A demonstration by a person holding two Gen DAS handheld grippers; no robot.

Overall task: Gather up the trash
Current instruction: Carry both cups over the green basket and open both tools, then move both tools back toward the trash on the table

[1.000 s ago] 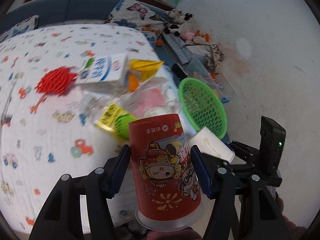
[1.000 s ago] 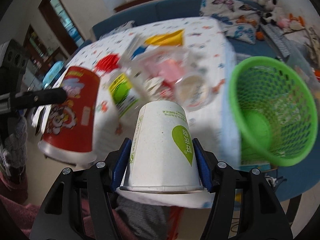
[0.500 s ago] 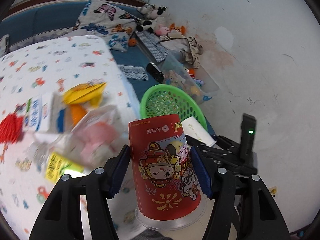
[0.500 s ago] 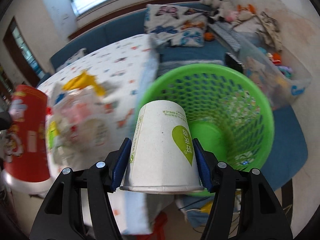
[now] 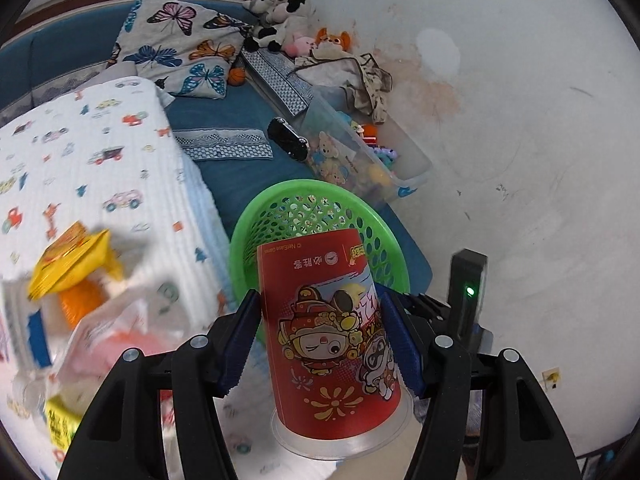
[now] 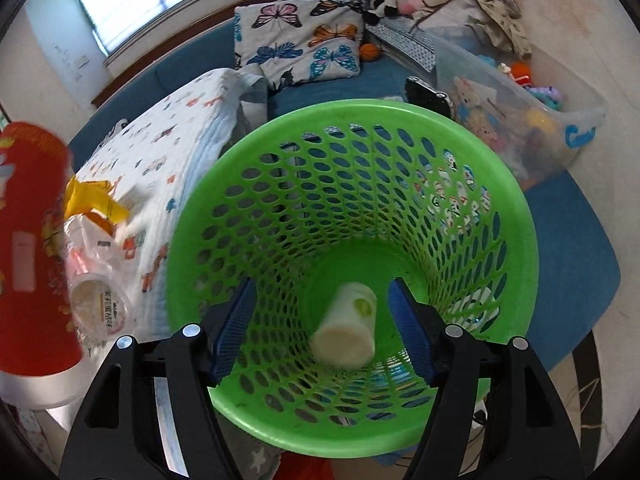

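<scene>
My left gripper [image 5: 320,340] is shut on a red printed paper cup [image 5: 328,336], held upside down just left of and short of the green mesh basket [image 5: 276,216]. My right gripper [image 6: 322,328] is open and empty, right above the basket [image 6: 516,208]. A white paper cup [image 6: 346,334] lies on its side on the basket floor. The red cup also shows at the left edge of the right wrist view [image 6: 28,248].
More trash lies on the patterned bedspread [image 5: 100,160]: a yellow wrapper [image 5: 72,260], a clear plastic cup [image 6: 96,296] and crumpled plastic. A clear toy bin [image 6: 532,108] and a butterfly pillow [image 6: 304,44] lie beyond the basket. A white wall is on the right.
My right gripper moved over the basket and opened; the white cup dropped into it. My left gripper carried the red cup rightward toward the basket.
</scene>
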